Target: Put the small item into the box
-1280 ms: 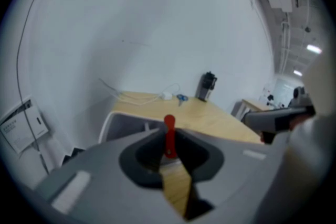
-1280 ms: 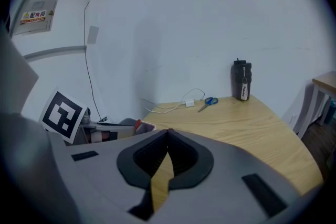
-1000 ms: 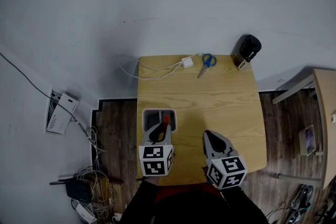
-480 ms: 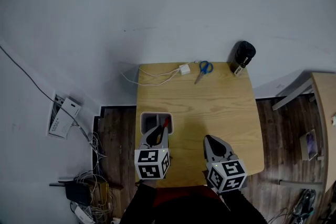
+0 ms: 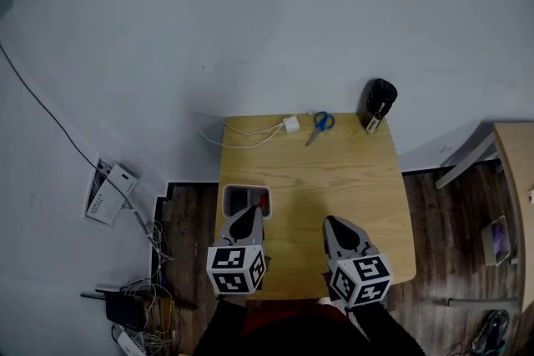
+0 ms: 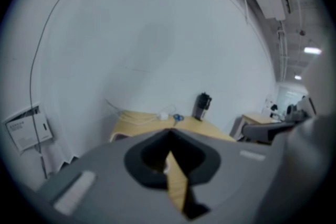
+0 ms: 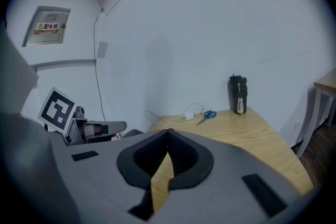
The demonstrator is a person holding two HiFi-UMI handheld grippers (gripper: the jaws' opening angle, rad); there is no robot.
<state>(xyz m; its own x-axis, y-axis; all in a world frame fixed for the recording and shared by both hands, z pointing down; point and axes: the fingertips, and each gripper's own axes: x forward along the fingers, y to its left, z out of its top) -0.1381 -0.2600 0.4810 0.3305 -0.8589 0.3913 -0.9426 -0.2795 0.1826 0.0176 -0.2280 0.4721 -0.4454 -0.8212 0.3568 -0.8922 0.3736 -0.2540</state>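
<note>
A small grey open box point(image 5: 229, 198) stands at the left front of the wooden table point(image 5: 334, 171). Inside it, at its right side, lies a small red item point(image 5: 263, 199). My left gripper point(image 5: 248, 215) hovers just at the box's near edge, shut and holding nothing; in the left gripper view its jaws point(image 6: 168, 132) meet at the tip and hide the box. My right gripper point(image 5: 334, 223) is at the table's front right, shut and empty, with the closed tips point(image 7: 168, 130) pointing across the table.
Blue-handled scissors point(image 5: 315, 125), a white charger point(image 5: 290, 125) with its cable and a black bottle point(image 5: 378, 102) stand along the table's far edge. A second table point(image 5: 513, 171) is at the right. Cables and a router point(image 5: 125, 304) lie on the floor at the left.
My left gripper has drawn back from over the box toward me, and the red item now lies in the box apart from the jaws. The right gripper has hardly moved.
</note>
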